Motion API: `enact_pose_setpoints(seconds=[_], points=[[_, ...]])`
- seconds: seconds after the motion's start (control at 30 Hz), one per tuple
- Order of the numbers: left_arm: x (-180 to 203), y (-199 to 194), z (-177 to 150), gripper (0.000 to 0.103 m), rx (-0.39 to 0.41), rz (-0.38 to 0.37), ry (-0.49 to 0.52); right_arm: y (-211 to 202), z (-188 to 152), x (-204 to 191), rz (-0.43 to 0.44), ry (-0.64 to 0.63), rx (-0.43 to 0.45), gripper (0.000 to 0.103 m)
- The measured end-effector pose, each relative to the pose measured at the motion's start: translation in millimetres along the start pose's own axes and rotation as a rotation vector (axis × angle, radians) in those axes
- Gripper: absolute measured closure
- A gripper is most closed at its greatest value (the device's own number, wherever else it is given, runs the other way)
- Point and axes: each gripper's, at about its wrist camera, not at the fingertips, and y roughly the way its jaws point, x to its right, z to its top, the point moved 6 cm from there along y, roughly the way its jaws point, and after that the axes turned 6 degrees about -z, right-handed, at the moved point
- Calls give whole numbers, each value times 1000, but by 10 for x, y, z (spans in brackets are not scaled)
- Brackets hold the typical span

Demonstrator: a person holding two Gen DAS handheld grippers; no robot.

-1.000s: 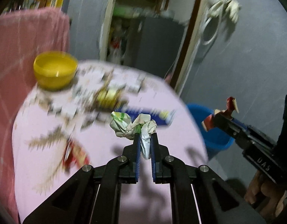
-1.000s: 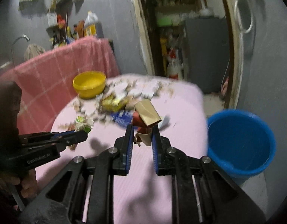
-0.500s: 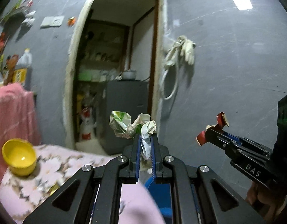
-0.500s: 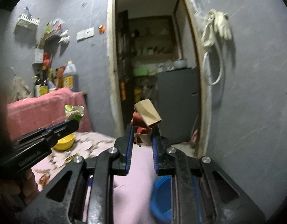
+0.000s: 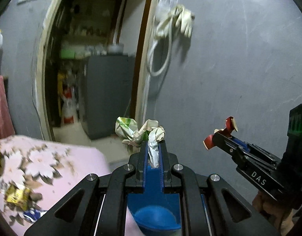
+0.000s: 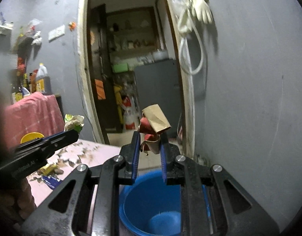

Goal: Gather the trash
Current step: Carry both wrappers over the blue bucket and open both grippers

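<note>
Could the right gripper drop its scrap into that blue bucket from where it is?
Probably yes. The right gripper, shut on the red and tan scrap, hangs over the open blue bucket, with nothing visible between them.

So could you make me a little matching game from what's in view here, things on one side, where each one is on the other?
Things:
1. crumpled white and green wrapper
2. red and brown paper scrap
3. blue bucket
4. yellow bowl

Places:
A. on the flowered pink table
B. pinched in the left gripper
C. below both grippers, on the floor
D. pinched in the right gripper

Pairs: 1-B, 2-D, 3-C, 4-A
</note>
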Motion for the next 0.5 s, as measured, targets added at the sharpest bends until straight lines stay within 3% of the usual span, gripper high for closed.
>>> enact_pose_setpoints(seconds=[0.17,0.3,0.5], points=[[-60,395,-257,95,-152,0,-22,311,-312,156,-29,33,-141,56],[-111,590,-466,94,-226,4,-27,469,-496,255,-43,55,-213,55],[-211,807,-669,74,-288,4,-54,578,-615,317,-54,63,-257,54]])
